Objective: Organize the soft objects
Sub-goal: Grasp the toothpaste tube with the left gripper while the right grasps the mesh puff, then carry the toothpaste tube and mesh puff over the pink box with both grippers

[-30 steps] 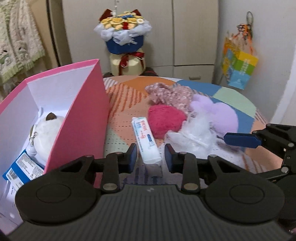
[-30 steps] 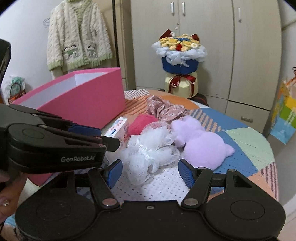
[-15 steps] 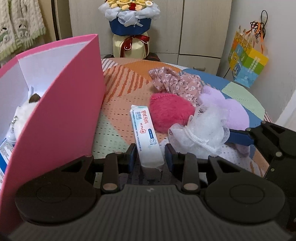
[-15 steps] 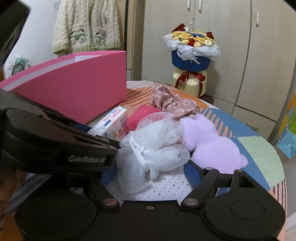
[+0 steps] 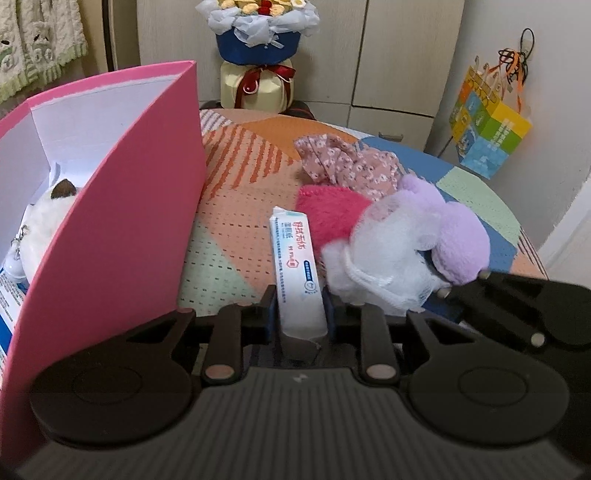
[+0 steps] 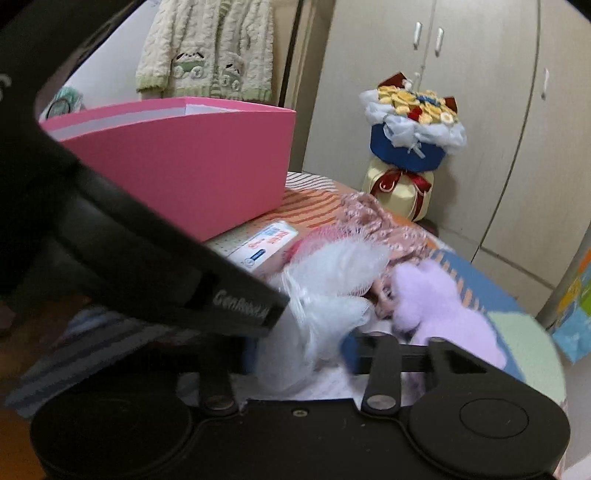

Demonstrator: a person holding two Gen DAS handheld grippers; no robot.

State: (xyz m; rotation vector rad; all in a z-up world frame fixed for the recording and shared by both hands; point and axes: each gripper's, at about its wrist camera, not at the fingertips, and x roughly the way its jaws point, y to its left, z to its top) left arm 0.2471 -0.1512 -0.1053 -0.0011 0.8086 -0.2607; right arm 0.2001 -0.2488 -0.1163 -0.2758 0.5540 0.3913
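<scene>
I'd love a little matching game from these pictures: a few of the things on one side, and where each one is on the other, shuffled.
Things:
1. tissue pack
2. mesh puff
3. white plush
4. bouquet

Places:
A. inside the pink box
B. between the left tongs
C. off the table, by the cupboard
D. between the right tongs

Pairs: 1-B, 2-D, 3-A, 4-C
</scene>
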